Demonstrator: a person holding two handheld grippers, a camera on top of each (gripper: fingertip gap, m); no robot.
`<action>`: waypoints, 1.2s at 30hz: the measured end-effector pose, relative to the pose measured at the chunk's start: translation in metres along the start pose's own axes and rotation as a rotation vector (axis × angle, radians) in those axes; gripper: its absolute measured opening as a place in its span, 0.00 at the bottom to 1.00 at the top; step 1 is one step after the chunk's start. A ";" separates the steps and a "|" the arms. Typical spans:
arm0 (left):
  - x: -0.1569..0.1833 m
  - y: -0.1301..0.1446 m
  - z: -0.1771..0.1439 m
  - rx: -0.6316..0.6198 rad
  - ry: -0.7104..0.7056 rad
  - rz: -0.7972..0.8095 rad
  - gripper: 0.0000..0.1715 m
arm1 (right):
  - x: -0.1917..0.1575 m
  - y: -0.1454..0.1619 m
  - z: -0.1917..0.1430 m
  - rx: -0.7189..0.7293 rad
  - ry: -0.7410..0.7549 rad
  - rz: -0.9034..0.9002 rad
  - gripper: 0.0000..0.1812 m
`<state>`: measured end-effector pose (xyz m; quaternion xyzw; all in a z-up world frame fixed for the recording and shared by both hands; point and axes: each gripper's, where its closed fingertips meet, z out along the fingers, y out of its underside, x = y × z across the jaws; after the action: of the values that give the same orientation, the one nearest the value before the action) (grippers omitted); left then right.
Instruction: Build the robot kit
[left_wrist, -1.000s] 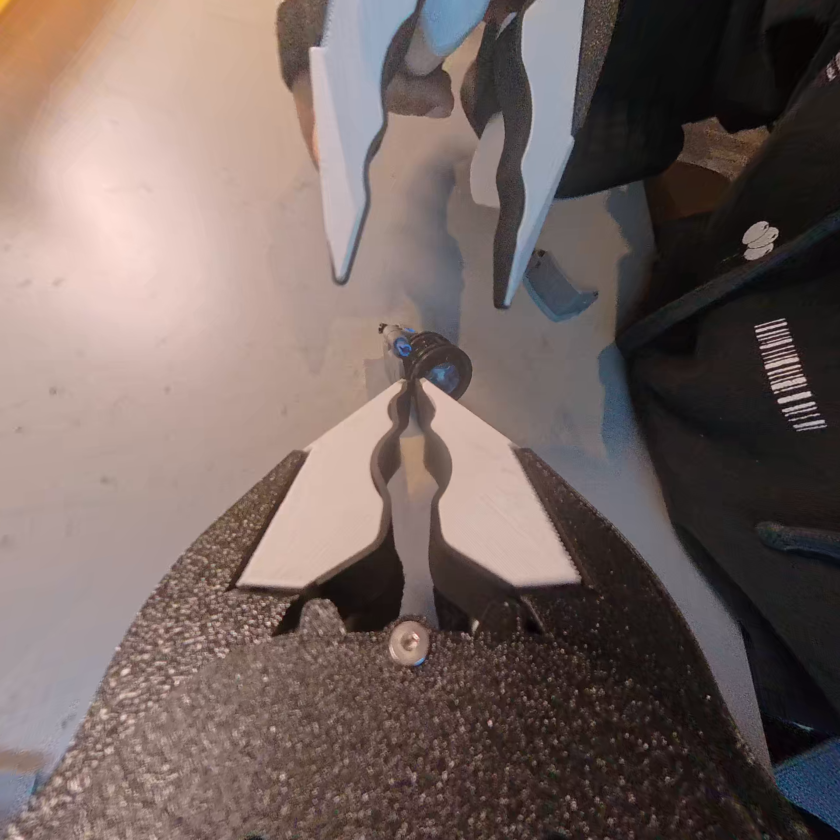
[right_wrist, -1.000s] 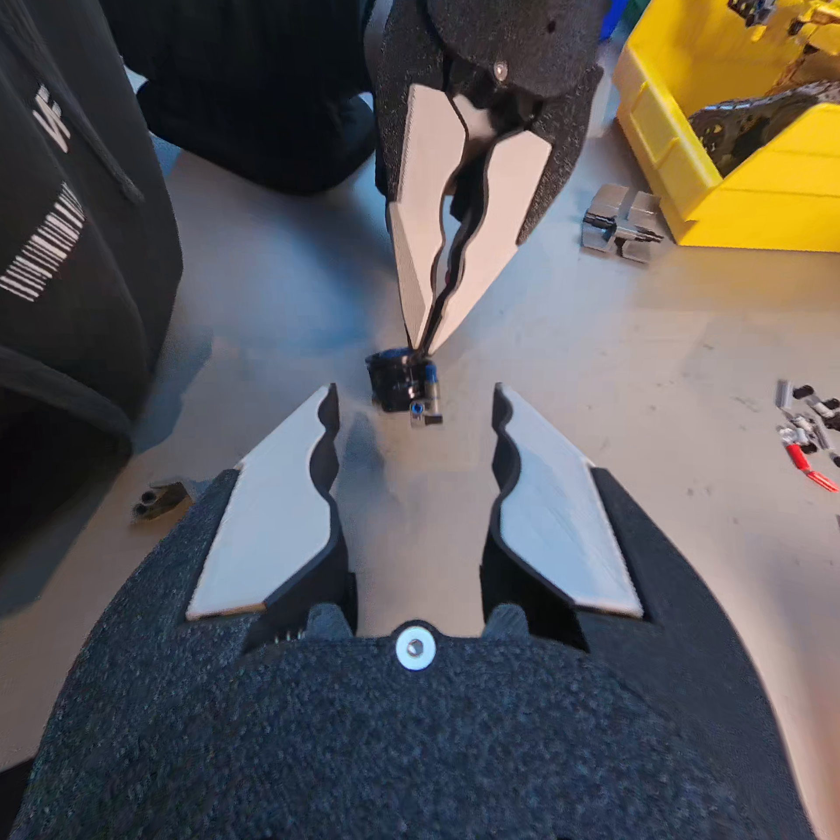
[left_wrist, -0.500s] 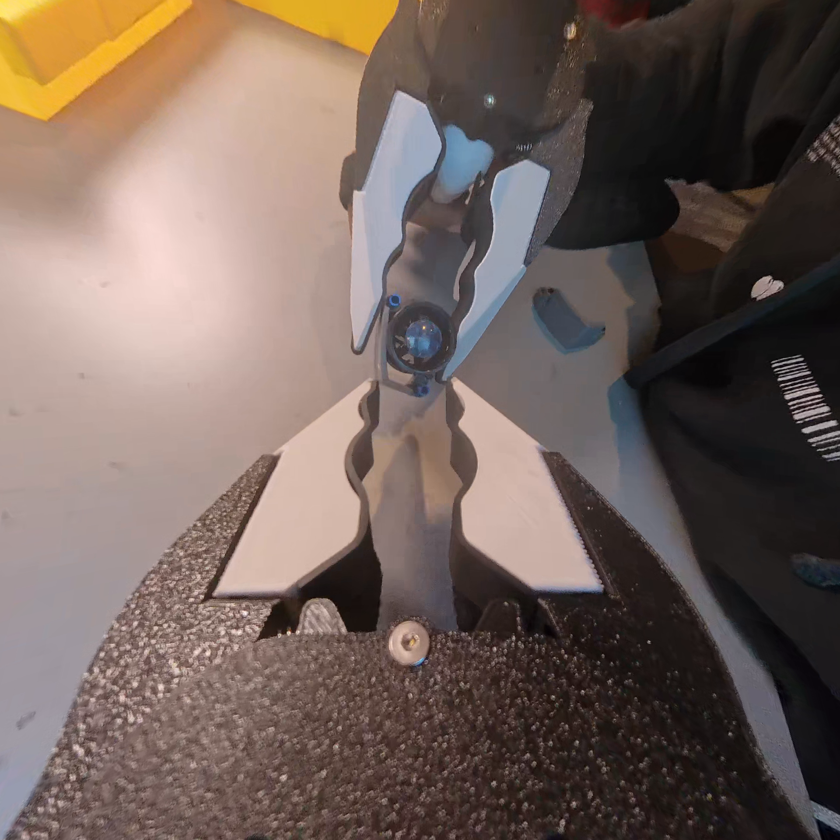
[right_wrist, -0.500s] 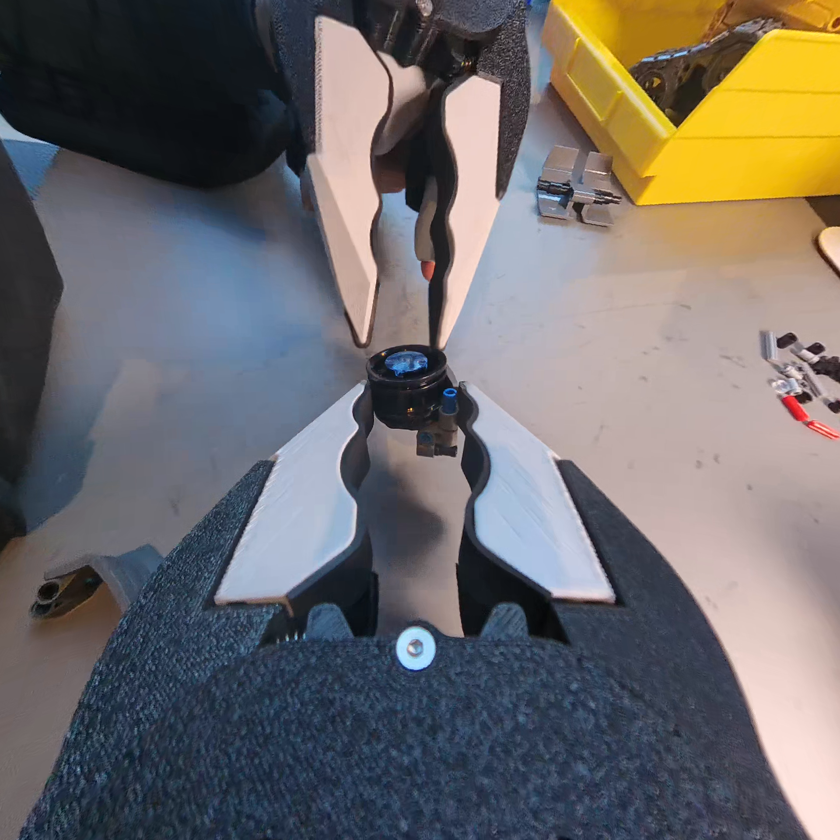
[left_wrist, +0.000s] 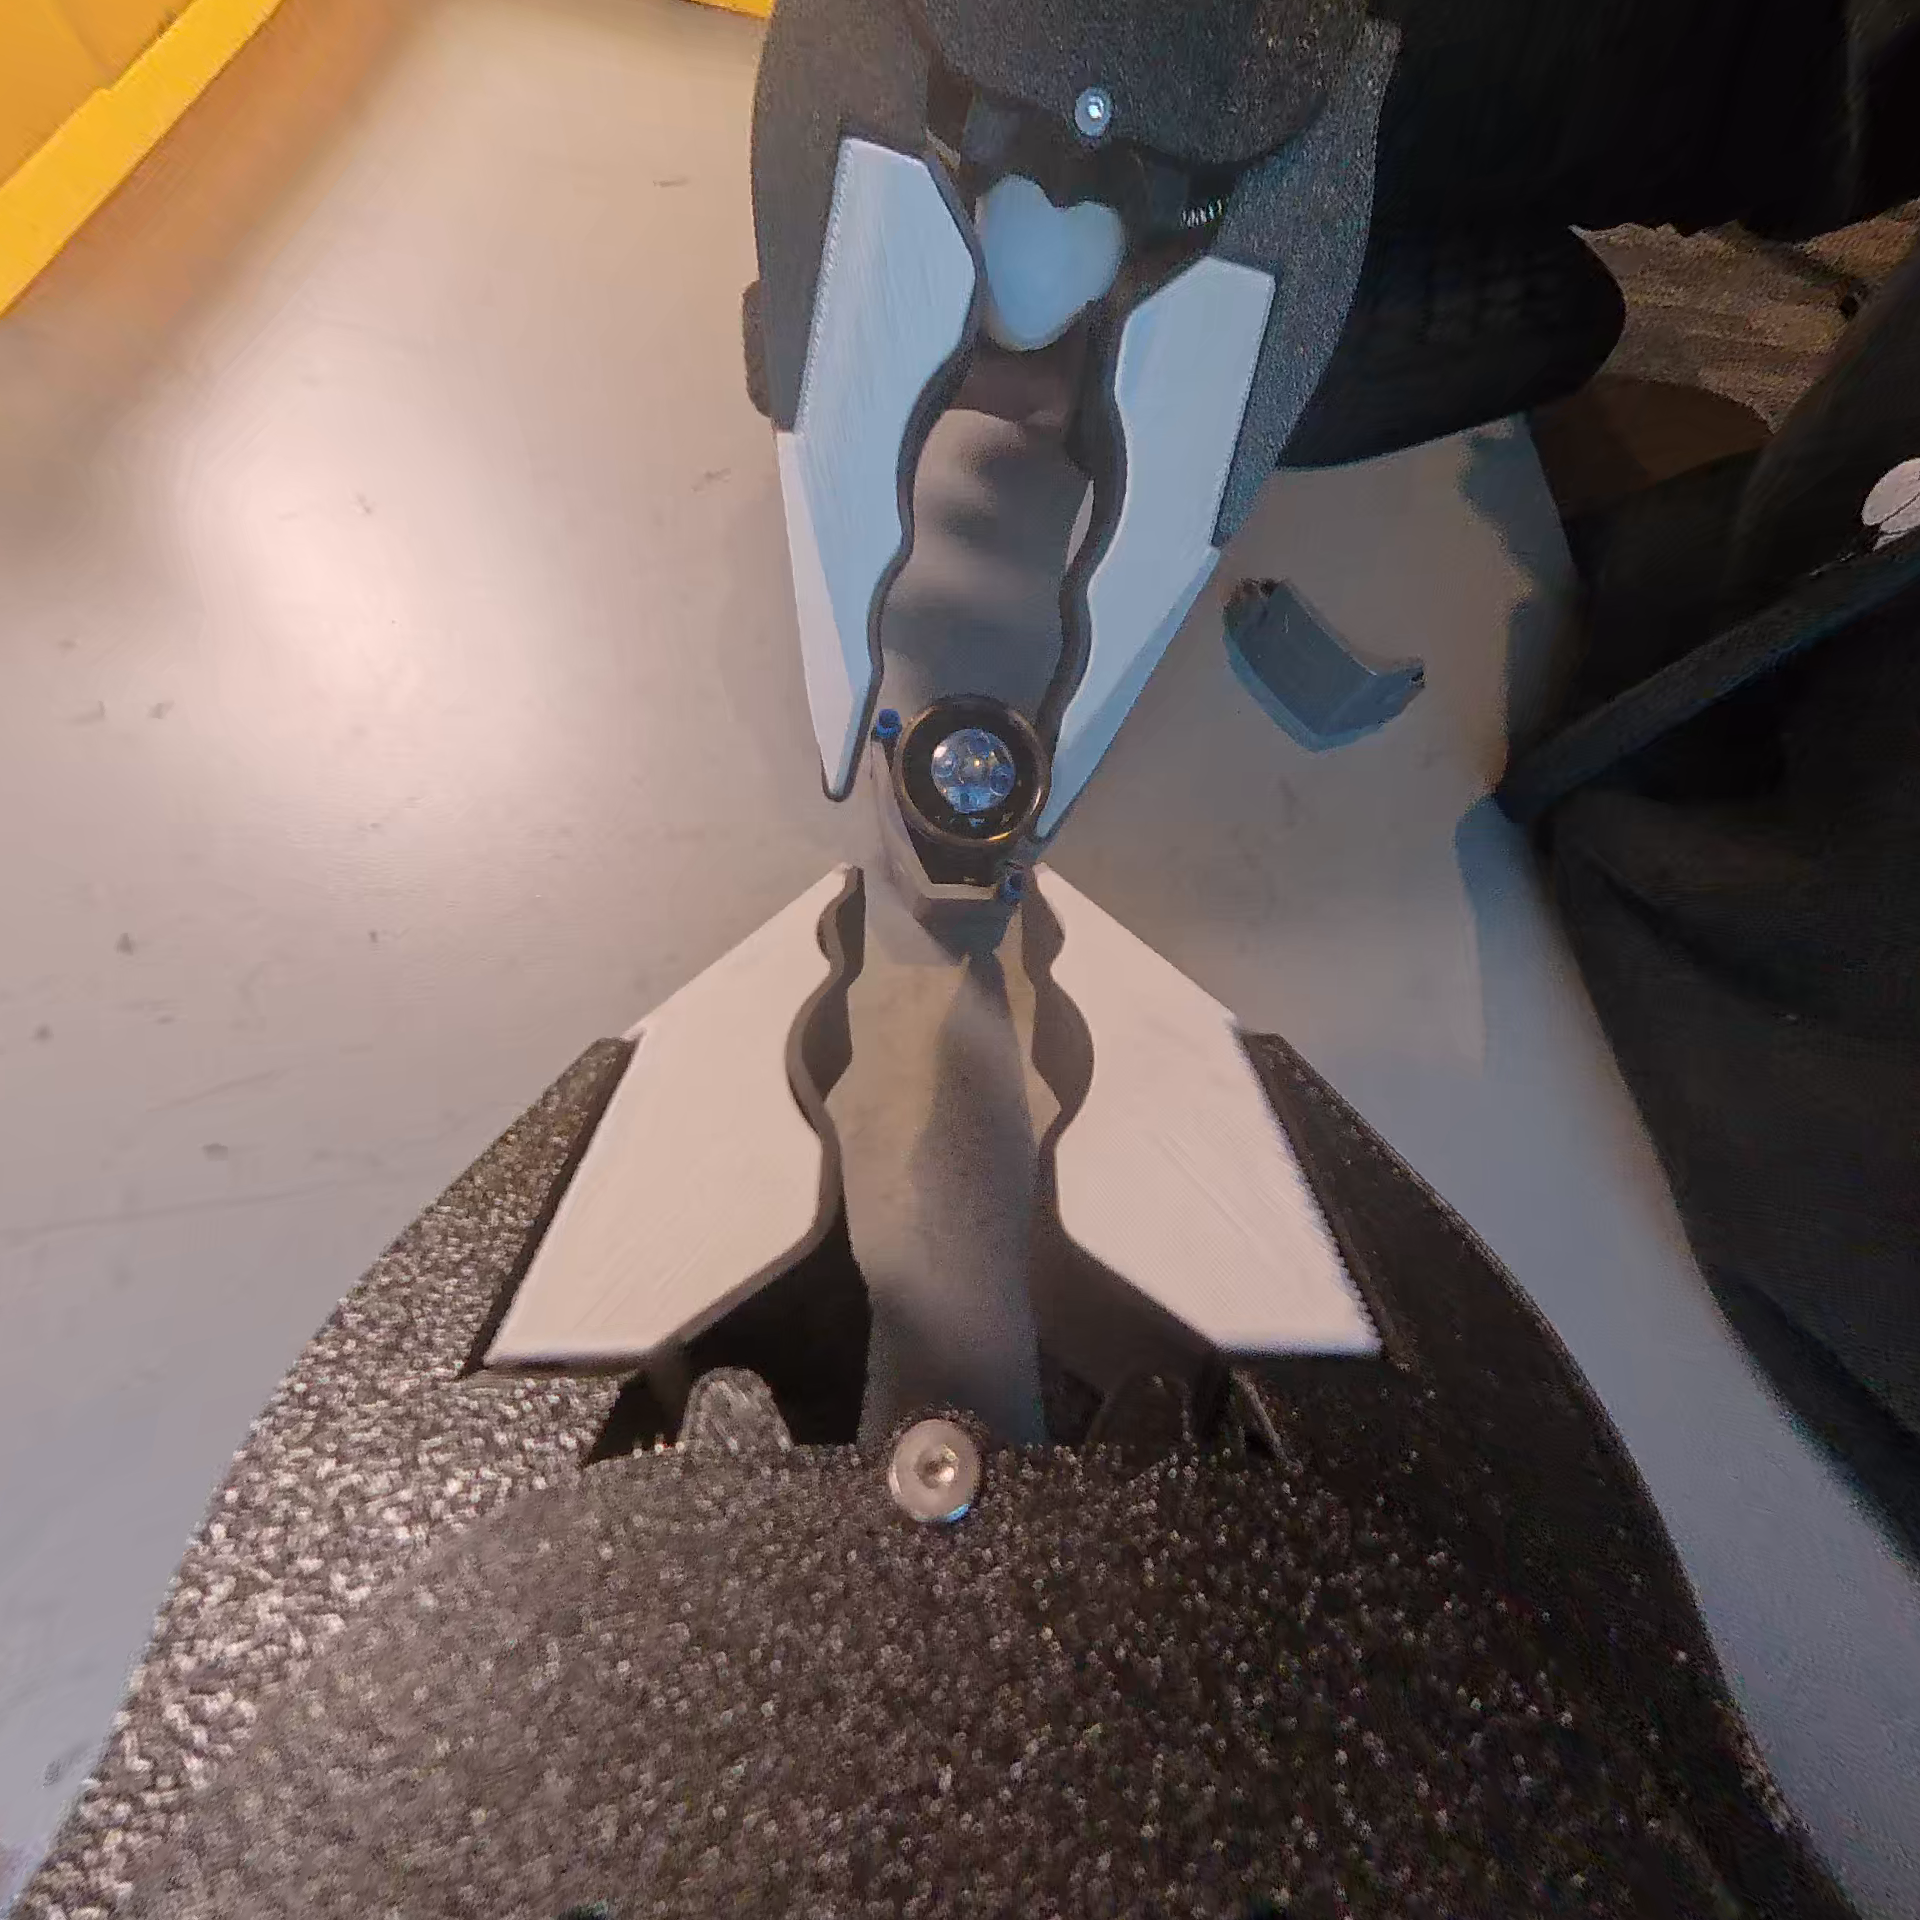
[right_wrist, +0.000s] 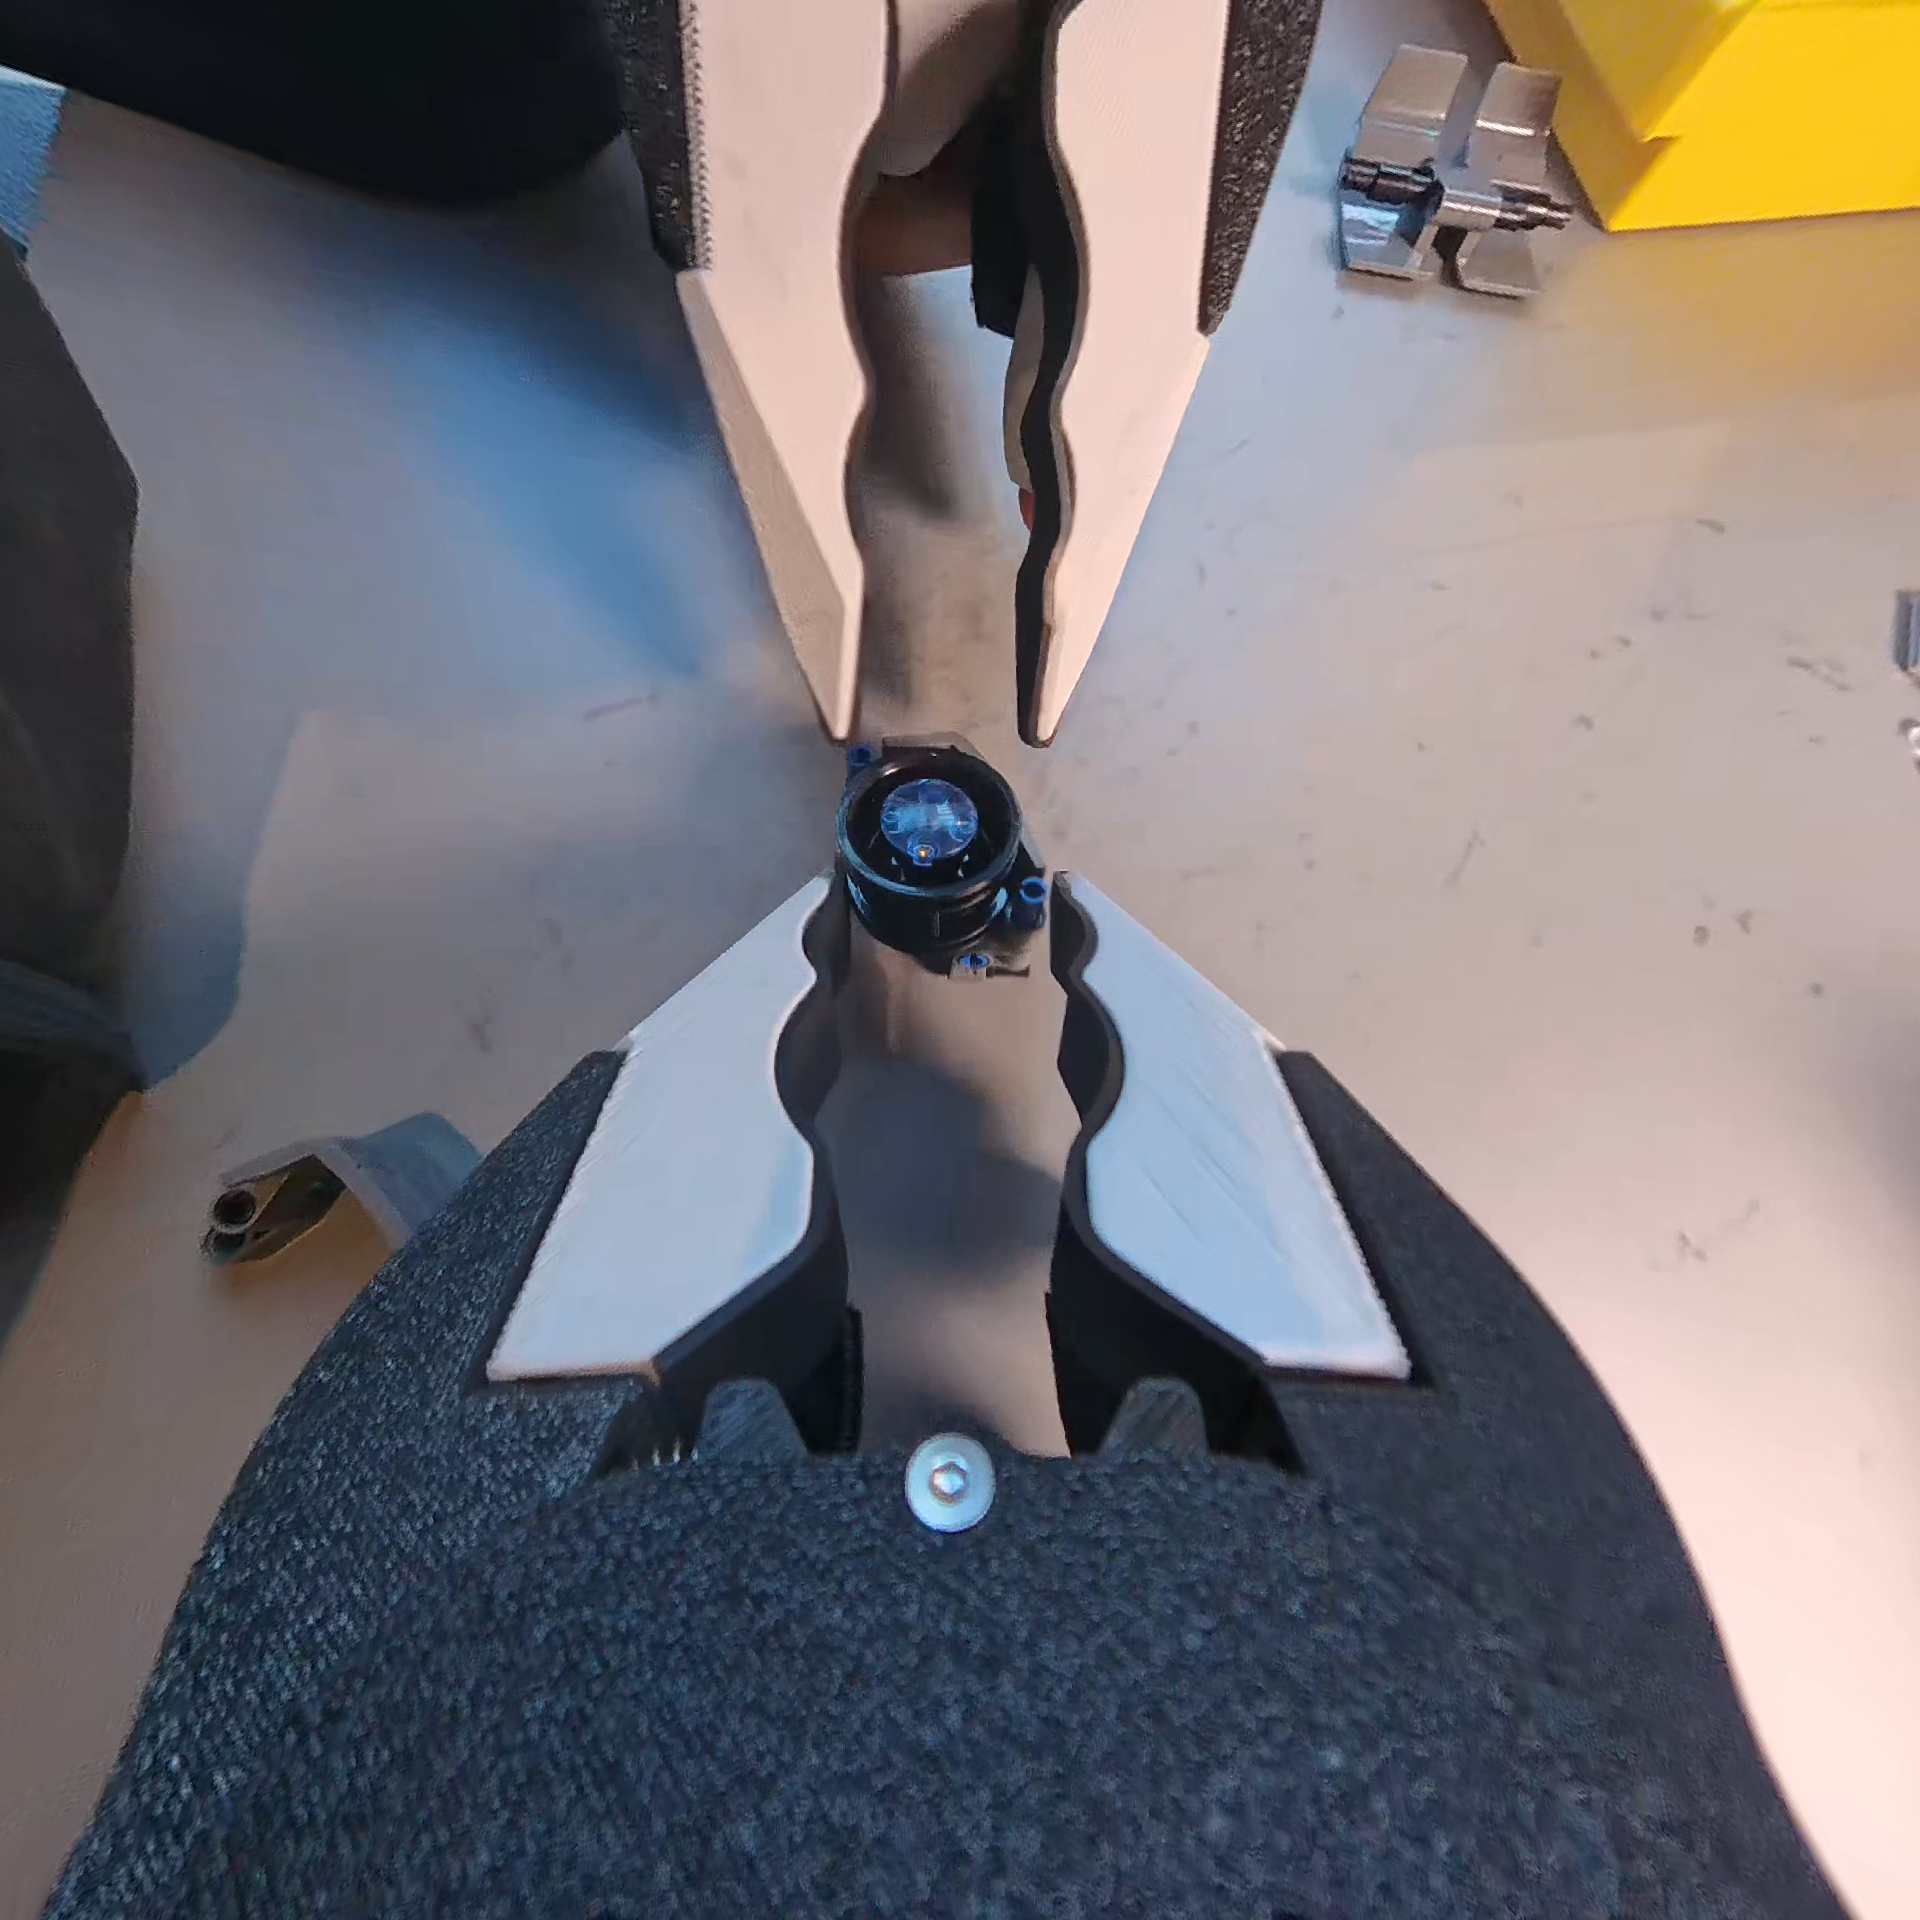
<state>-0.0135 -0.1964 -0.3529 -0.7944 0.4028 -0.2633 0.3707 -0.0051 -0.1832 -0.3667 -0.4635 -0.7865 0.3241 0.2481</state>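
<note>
- thing inspected: a small black lens part (left_wrist: 971, 774), round, with a bluish glass face, on a metal foot with tiny blue fittings. it sits on the grey table (left_wrist: 416, 623), with its glass face turned up toward both cameras, so we judge its axis to be upright.
- right gripper (right_wrist: 940, 894): its fingers are set one on each side of the black ring and appear to press on it. we read this as a pinch at the very tips, with the rest of the jaws empty.
- left gripper (left_wrist: 945, 883): its fingers are spread and pinch nothing. the tips lie just short of the ring, and the edge of the metal foot reaches in between them. we cannot tell whether they touch it.
- key relation: the two grippers face each other nose to nose along one line, with the lens part between their tips. it lies straight ahead of each tool and is centred in both gaps. the right gripper is the nearer, already around the ring, while the left stands at the foot on the far side.
- surroundings: a grey curved plastic piece (left_wrist: 1314, 675) lies near the right gripper, apart from the lens part. a metal clamp block (right_wrist: 1444, 197) and a yellow bin (right_wrist: 1714, 104) stand well apart, beyond the left gripper.
</note>
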 end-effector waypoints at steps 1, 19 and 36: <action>0.000 0.001 0.002 -0.009 0.000 0.007 0.19 | 0.001 0.001 -0.002 -0.006 0.003 0.004 0.22; 0.002 0.009 0.001 -0.076 0.059 0.147 0.16 | -0.079 0.038 -0.055 -0.102 -0.218 -0.111 0.04; 0.072 -0.069 -0.049 0.453 0.760 -0.543 0.18 | -0.049 -0.091 -0.074 0.102 0.085 -0.909 0.01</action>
<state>0.0202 -0.2476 -0.2604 -0.6184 0.2213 -0.7004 0.2793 0.0160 -0.2388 -0.2547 -0.0717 -0.8821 0.2015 0.4198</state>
